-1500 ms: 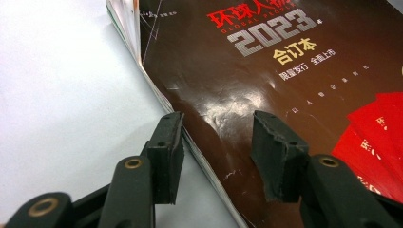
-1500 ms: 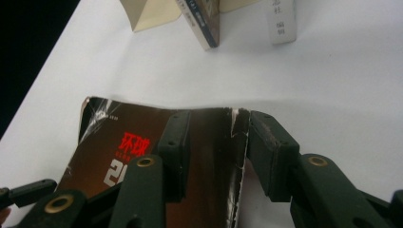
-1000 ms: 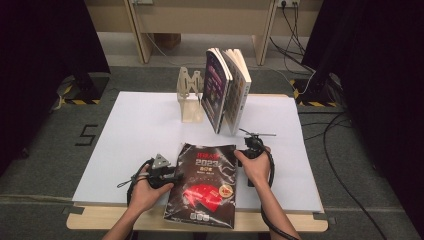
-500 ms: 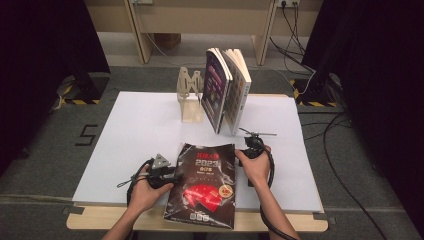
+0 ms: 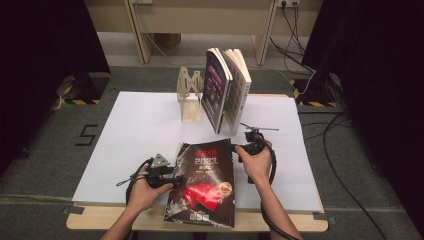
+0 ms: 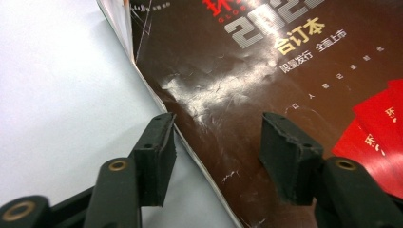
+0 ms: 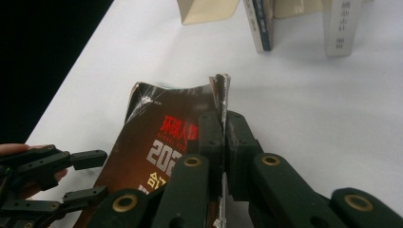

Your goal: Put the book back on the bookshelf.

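A dark glossy magazine (image 5: 202,185) with red print lies at the table's front, also seen in the left gripper view (image 6: 247,71) and the right gripper view (image 7: 157,128). My left gripper (image 5: 174,178) is at its left edge, open. Its jaws have just been opening and straddle that edge (image 6: 216,156), one over the white table, one over the cover, without pressing. My right gripper (image 5: 234,148) is shut on the magazine's right edge near the top corner (image 7: 223,137), which is raised off the table. The left gripper (image 7: 85,175) shows low on the left in the right gripper view.
The table is covered by a white sheet (image 5: 135,130). A wooden book stand (image 5: 190,97) stands at the back middle, with two upright books (image 5: 227,87) leaning just right of it. Cables run over the floor at the right.
The right gripper has closed on the magazine's right edge and risen slightly, lifting that edge. The left hand has stayed where it was.
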The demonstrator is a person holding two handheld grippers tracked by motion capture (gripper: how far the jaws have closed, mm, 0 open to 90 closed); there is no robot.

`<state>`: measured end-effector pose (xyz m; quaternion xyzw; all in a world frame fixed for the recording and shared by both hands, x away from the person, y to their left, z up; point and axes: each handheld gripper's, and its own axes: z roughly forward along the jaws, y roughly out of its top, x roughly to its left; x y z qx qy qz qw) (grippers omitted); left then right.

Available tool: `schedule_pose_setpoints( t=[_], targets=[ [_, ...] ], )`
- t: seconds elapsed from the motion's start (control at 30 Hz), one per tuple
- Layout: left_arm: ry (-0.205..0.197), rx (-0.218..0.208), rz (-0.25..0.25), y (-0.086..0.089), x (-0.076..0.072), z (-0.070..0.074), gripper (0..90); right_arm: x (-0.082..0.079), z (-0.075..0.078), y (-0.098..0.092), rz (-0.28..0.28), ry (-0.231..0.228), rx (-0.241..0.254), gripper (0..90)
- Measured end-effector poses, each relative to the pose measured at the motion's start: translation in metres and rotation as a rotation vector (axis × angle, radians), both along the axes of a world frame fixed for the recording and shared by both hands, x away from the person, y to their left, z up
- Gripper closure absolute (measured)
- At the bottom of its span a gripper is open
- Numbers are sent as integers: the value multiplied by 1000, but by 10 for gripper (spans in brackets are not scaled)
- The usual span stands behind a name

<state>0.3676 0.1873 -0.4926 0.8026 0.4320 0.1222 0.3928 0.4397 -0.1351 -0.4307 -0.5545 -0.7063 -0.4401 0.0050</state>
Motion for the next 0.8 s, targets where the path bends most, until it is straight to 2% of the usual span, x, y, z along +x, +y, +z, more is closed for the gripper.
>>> schedule_pose_setpoints(
  t=[0.37,0.6,0.73,0.8],
  targets=[
    [-68,-42,37,6,-2,16,396,-8,24,6,-18,-90,36,878],
    [-80,-63,37,8,-2,24,382,-12,43,11,-39,-167,59,878],
    [-86,-89,31,7,-1,29,362,-14,50,13,-56,-198,67,878],
    [-95,-116,31,5,0,34,356,-14,56,16,-74,-225,78,878]
  ],
)
